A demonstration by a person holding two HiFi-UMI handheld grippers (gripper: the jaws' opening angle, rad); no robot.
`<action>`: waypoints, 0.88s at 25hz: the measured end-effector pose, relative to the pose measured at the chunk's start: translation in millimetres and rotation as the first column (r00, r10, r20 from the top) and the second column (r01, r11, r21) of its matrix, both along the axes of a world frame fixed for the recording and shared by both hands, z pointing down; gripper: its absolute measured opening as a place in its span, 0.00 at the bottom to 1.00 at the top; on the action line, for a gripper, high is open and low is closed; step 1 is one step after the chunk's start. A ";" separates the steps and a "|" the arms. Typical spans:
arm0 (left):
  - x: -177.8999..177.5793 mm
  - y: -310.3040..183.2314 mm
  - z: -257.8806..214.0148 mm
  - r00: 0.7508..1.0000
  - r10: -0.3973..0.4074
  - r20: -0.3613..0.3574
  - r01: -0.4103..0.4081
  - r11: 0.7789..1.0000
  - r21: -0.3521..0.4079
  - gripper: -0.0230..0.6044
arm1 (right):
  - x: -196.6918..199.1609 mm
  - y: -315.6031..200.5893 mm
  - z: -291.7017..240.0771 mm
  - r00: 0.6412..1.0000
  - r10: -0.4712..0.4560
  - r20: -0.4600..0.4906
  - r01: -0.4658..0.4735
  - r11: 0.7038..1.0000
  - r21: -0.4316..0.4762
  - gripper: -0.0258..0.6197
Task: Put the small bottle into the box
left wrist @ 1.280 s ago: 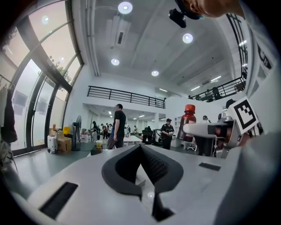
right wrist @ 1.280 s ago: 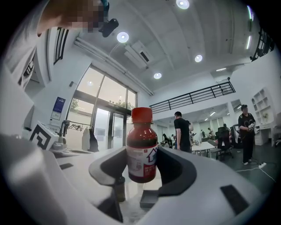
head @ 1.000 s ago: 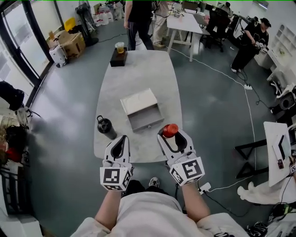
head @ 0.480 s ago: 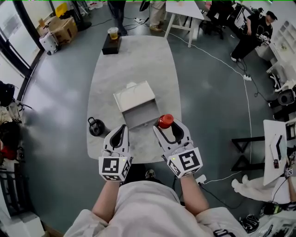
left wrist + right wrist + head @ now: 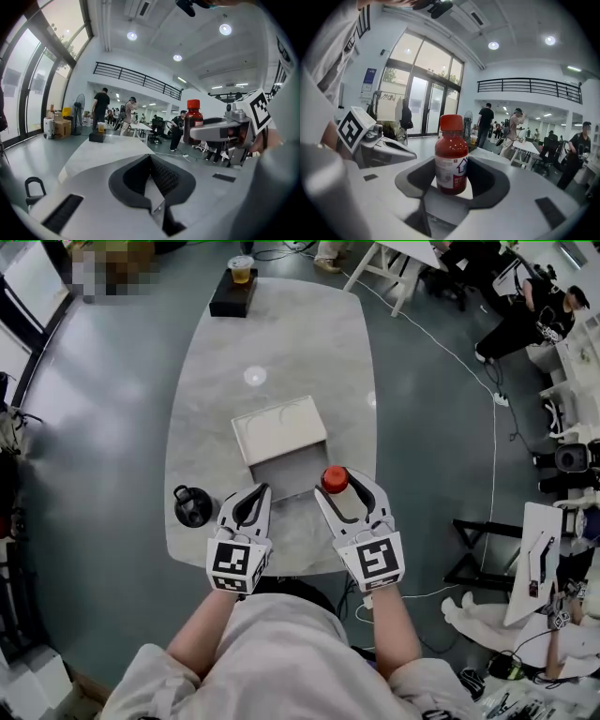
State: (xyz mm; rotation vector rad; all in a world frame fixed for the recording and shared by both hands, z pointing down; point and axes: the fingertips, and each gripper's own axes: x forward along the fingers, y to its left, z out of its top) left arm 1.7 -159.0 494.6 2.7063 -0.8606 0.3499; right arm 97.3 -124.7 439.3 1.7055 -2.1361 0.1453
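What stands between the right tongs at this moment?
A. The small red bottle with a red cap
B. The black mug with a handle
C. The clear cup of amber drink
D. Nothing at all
A: in the right gripper view, the small red bottle with a red cap stands upright between the right tongs, whose jaws press on its two sides.

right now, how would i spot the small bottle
Start at the long pale table; at its near end, right of the open box, the right gripper is shut on the small bottle. It alone is red-capped, unlike the black jug at left.
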 end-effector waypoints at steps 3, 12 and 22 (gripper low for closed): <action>1.2 -18.2 15.6 1.000 0.021 0.013 -0.021 1.000 -0.018 0.07 | 0.9 -18.3 17.1 0.997 -0.011 -0.073 0.008 0.999 -0.051 0.39; 5.6 -28.1 67.2 0.998 -0.001 0.068 0.008 0.994 -0.111 0.07 | 0.0 -48.9 75.8 0.931 -0.205 -0.303 0.147 0.968 -0.202 0.39; -16.3 -29.7 104.7 0.967 -0.213 0.140 0.234 0.959 -0.158 0.07 | -14.4 -65.6 138.8 0.836 -0.462 -0.295 0.358 0.867 -0.346 0.39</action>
